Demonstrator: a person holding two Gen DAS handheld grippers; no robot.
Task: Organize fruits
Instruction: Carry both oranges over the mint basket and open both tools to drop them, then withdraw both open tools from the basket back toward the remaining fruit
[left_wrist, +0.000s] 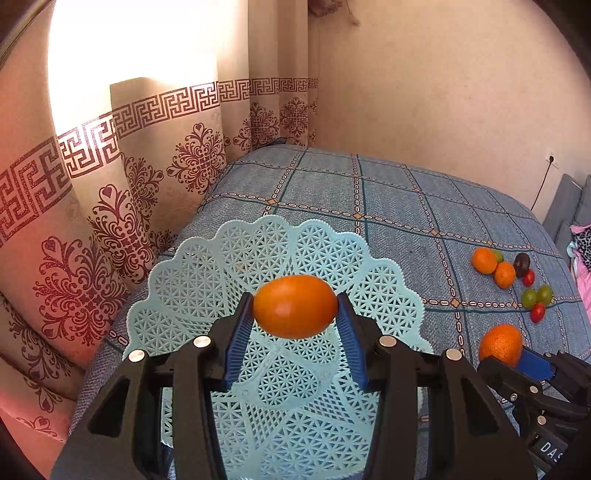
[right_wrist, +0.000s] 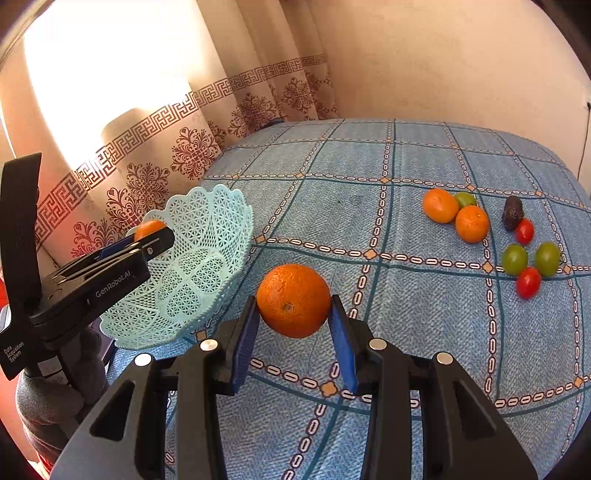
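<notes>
My left gripper (left_wrist: 295, 314) is shut on a smooth orange fruit (left_wrist: 295, 305), held above the pale blue lattice basket (left_wrist: 207, 273). In the right wrist view that basket (right_wrist: 199, 258) sits at the bed's left edge with the left gripper (right_wrist: 147, 236) over its rim. My right gripper (right_wrist: 293, 314) is shut on a round orange (right_wrist: 293, 301), lifted over the blue checked bedspread (right_wrist: 388, 295), to the right of the basket. That orange (left_wrist: 501, 343) shows at the lower right of the left wrist view.
Loose fruit lies on the bed's right side: two oranges (right_wrist: 456, 214), a lime (right_wrist: 465, 198), an avocado (right_wrist: 512, 212), two green fruits (right_wrist: 530, 258) and two small red tomatoes (right_wrist: 526, 258). A patterned curtain (right_wrist: 166, 147) hangs left; a wall stands behind.
</notes>
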